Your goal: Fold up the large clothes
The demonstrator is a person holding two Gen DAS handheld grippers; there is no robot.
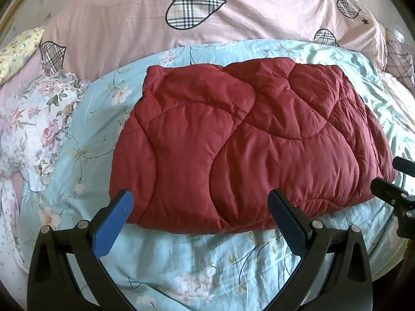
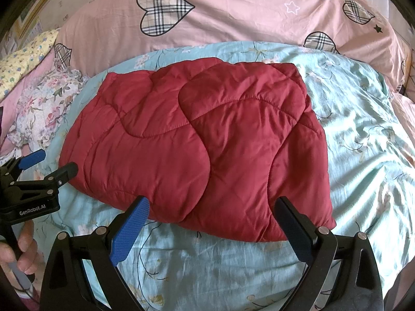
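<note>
My left gripper [image 1: 199,207] and right gripper [image 2: 212,215] hang spread and empty before the folded red jacket [image 2: 197,145]; folding looks finished, perhaps needing smoothing.

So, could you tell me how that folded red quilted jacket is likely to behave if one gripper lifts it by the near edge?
The red quilted jacket looks puffy and soft, so it would probably sag and start to unfold rather than lift as a slab. Its padding suggests it is light for its bulk. The sheeny shell may slip between the left gripper's open pads unless pinched deep.
</note>
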